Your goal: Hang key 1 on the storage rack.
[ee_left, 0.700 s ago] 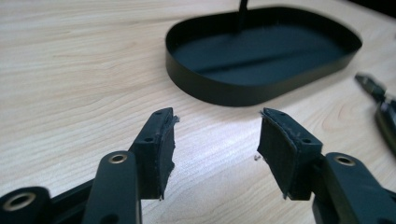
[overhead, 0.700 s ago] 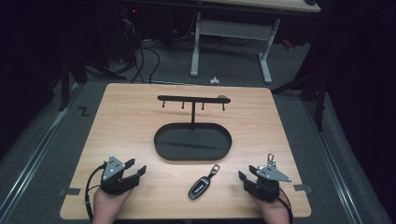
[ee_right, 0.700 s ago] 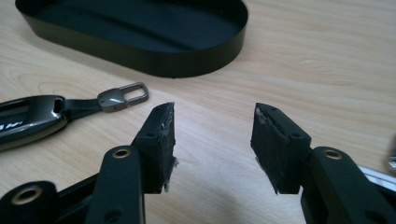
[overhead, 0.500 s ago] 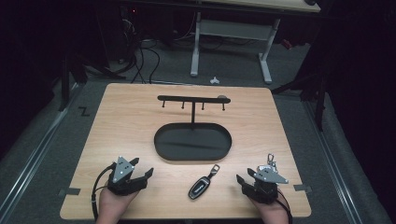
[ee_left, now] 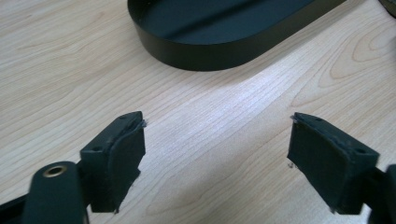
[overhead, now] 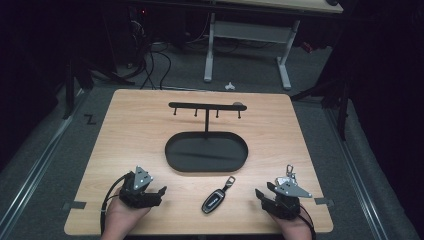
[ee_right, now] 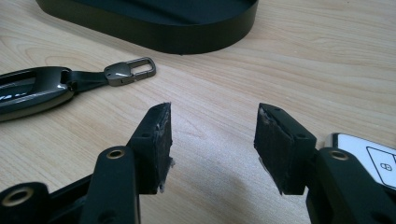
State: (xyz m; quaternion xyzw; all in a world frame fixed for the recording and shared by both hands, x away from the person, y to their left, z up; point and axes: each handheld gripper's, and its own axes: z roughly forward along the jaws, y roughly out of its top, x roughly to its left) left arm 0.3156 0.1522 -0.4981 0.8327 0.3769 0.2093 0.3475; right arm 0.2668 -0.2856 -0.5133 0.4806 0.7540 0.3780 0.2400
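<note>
Left gripper (overhead: 159, 192) slides right toward the dark glossy key fob (overhead: 214, 201) — jaws spread, empty; right gripper (overhead: 261, 193) waits, spread too — pickup looks near.

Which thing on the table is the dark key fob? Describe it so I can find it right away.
Start at the black oval tray in the middle of the table. Just in front of its near rim lies the key fob, between the two claws. It is slim, dark and glossy, with a short strap ending in a metal clip that points toward the tray.
</note>
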